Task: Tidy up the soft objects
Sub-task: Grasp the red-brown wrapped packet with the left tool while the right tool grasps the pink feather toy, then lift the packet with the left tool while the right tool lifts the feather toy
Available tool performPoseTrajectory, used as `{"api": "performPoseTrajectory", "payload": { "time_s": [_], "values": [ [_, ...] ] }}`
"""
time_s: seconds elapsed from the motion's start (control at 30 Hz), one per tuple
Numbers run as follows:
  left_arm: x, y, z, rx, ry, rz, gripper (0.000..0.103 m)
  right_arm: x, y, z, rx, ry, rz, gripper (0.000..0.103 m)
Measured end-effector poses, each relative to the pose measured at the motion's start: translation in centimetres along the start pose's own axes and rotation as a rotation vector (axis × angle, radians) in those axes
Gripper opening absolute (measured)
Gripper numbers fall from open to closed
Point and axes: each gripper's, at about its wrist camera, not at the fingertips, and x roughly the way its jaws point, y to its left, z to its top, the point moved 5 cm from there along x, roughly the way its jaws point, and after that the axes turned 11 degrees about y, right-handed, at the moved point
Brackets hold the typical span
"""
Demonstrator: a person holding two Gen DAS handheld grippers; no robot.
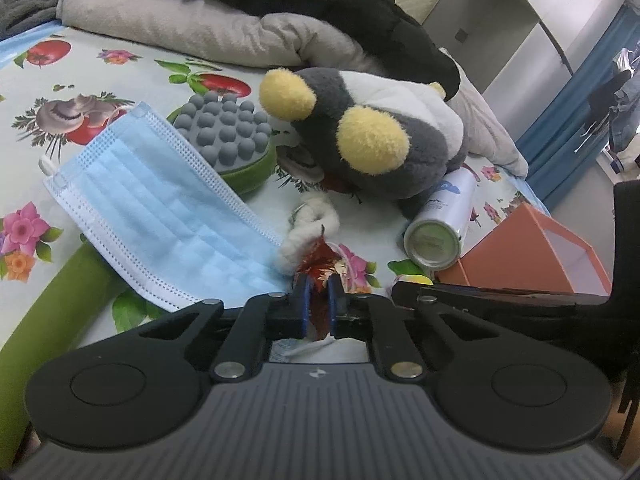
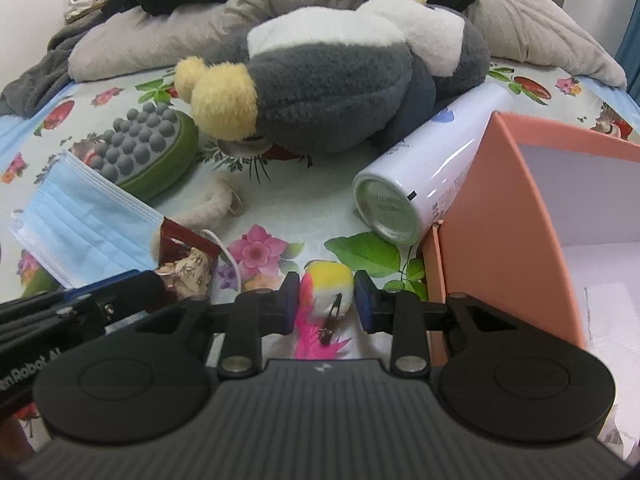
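The left gripper [image 1: 317, 286] had its blue pads nearly together, pinching a small red packet [image 1: 320, 258] that stuck up between them. Just ahead of it and to its left lay a blue face mask [image 1: 160, 208], with a grey-studded green massage pad [image 1: 228, 136] beyond that. A loop of white fleecy cord [image 1: 308, 228] lay straight in front of the fingers. Farther ahead sprawled a grey and white plush toy [image 1: 384, 136] with yellow feet, resting against a beige pillow [image 1: 168, 20]. To the right of the left gripper lay a white spray can [image 1: 440, 220] on its side, touching an orange box [image 1: 532, 256].

The right gripper [image 2: 326, 300] was partly closed around a small yellow and white fluffy toy [image 2: 332, 280] with pink feathers and a metal clip; its left pad touched the toy, while whether the right pad pressed it could not be told. The open orange box stood just to that gripper's right, the spray can ahead and slightly right, and the plush toy beyond. All sat on a flowered cloth [image 2: 304, 208].
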Motion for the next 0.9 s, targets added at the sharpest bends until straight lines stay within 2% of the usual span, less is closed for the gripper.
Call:
{"api": "performPoseTrajectory", "payload": {
  "time_s": [0.23,0.5,0.9],
  "values": [
    [-1.5,-0.8,0.0,0.001,-0.027,-0.006,0.006,-2.3,0.0,-0.4,0.002,-0.031,0.025,0.033],
    [-5.2,-2.4,-0.8,0.016,-0.073,-0.011,0.006,-6.1,0.4,-2.0,-0.008,-0.076,0.061,0.033],
    [-11.5,-3.7,-5.2,0.007,-0.099,-0.011,0.006,-10.5,1.4,-7.5,-0.044,-0.088,0.090,0.033]
  ]
}}
